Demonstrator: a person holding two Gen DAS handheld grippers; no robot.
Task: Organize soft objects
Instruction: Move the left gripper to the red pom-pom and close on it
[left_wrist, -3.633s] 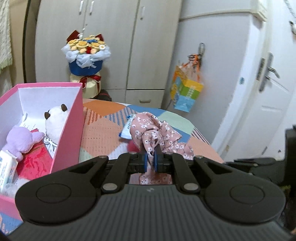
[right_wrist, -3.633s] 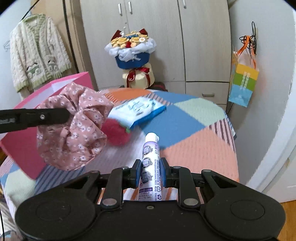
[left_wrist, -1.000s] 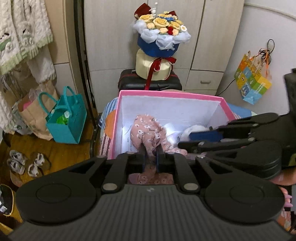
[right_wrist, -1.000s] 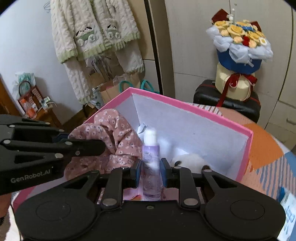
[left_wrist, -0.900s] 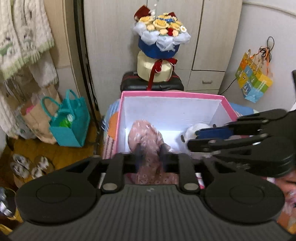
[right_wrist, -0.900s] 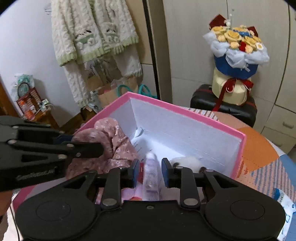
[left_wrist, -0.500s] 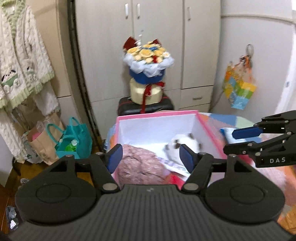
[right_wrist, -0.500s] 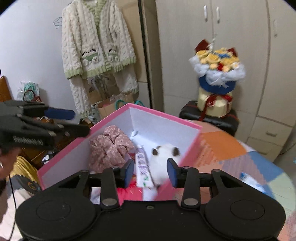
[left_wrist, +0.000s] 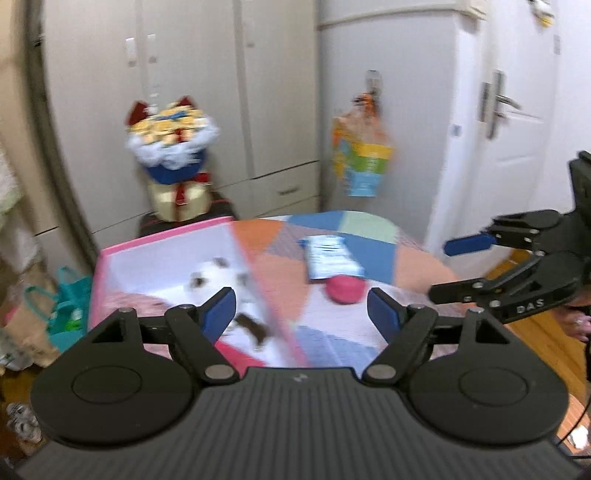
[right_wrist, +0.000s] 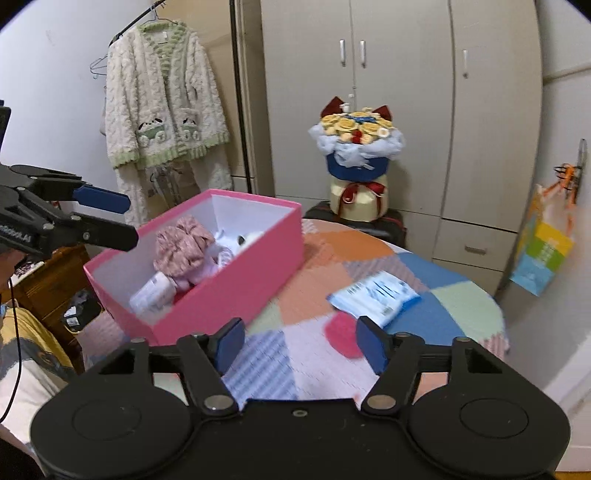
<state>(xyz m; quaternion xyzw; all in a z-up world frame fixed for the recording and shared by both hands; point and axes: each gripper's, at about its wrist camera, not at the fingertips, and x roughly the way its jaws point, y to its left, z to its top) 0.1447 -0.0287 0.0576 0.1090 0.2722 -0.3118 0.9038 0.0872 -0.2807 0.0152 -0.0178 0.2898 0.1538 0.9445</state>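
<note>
A pink box (right_wrist: 236, 280) stands on the left of the patchwork table (right_wrist: 443, 306). Inside lie the pink floral cloth (right_wrist: 183, 245), a white panda plush (right_wrist: 247, 238) and a small white tube (right_wrist: 153, 291). A red soft ball (right_wrist: 341, 330) and a blue-white tissue pack (right_wrist: 375, 293) lie on the table to the box's right. My right gripper (right_wrist: 301, 343) is open and empty, above the table's near edge. My left gripper (left_wrist: 301, 314) is open and empty, over the box's right wall (left_wrist: 255, 280), with the ball (left_wrist: 345, 290) and pack (left_wrist: 330, 256) ahead.
A flower bouquet (right_wrist: 356, 158) sits on a dark suitcase behind the table. A colourful paper bag (right_wrist: 543, 247) hangs on the right wall. A knitted cardigan (right_wrist: 162, 114) hangs at left. A teal bag (left_wrist: 68, 306) stands on the floor left of the box.
Both grippers opened, dropping the floral cloth and the tube in the box, then pulled back and swung right toward the table.
</note>
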